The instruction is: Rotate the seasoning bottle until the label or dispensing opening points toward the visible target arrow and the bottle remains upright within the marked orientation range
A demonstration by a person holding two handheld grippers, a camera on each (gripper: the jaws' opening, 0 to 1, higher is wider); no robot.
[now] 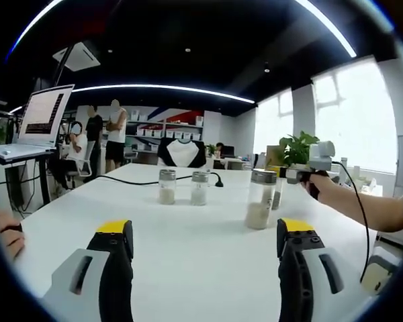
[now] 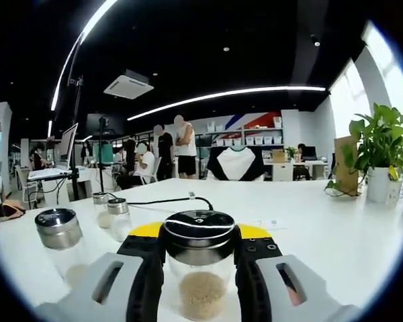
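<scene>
Two jaws of the right gripper (image 2: 200, 268) pinched the seasoning bottle (image 2: 200, 268) just under its steel cap, the bottle upright on the white tabletop (image 2: 322, 235) near its front edge; the left gripper (image 1: 205, 251) hovered spread and empty over the near edge. Farther in stood three more shakers, one (image 2: 60, 241) beside the held bottle and a pair (image 1: 181, 186) toward the far edge by a black cable (image 1: 138, 180). No target arrow showed, so the turning looked barely begun.
</scene>
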